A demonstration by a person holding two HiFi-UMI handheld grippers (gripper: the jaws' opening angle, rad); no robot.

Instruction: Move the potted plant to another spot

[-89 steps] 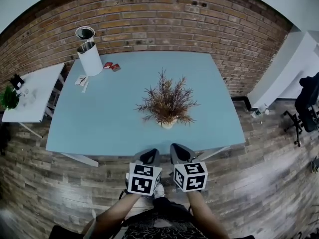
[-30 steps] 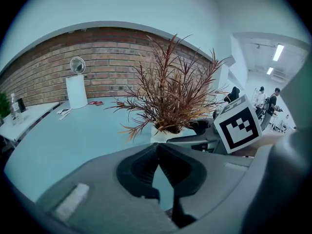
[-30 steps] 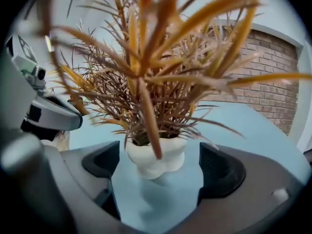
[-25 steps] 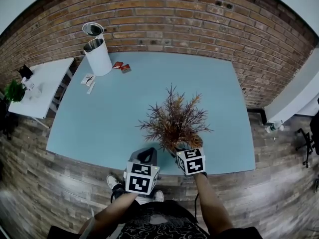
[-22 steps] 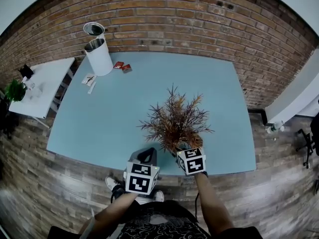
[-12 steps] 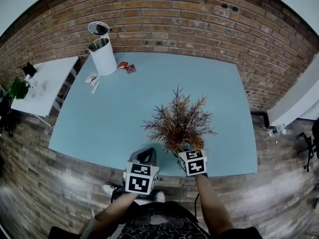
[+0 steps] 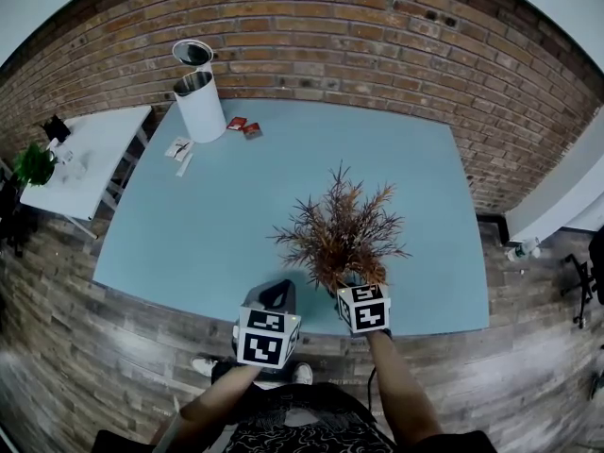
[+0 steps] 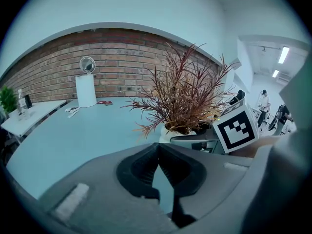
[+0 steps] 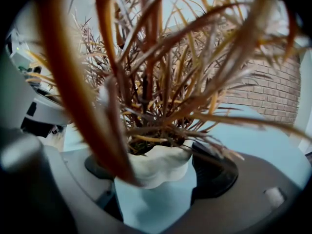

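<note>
1. potted plant: stands on the light blue surface, close to its near edge and right of centre.
2. right claw: its jaws have just been closing. they grasp the white pot between the pads, under overhanging leaves.
3. left claw: clenched, tips meeting, nothing between them. it is held just left of the plant, at the near edge.
4. white bin: at the far left corner, well apart from the plant.

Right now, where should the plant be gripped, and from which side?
Grip the white pot across its sides, coming in low from the near edge of the table. The leaves spread wide above it and block the top.
</note>
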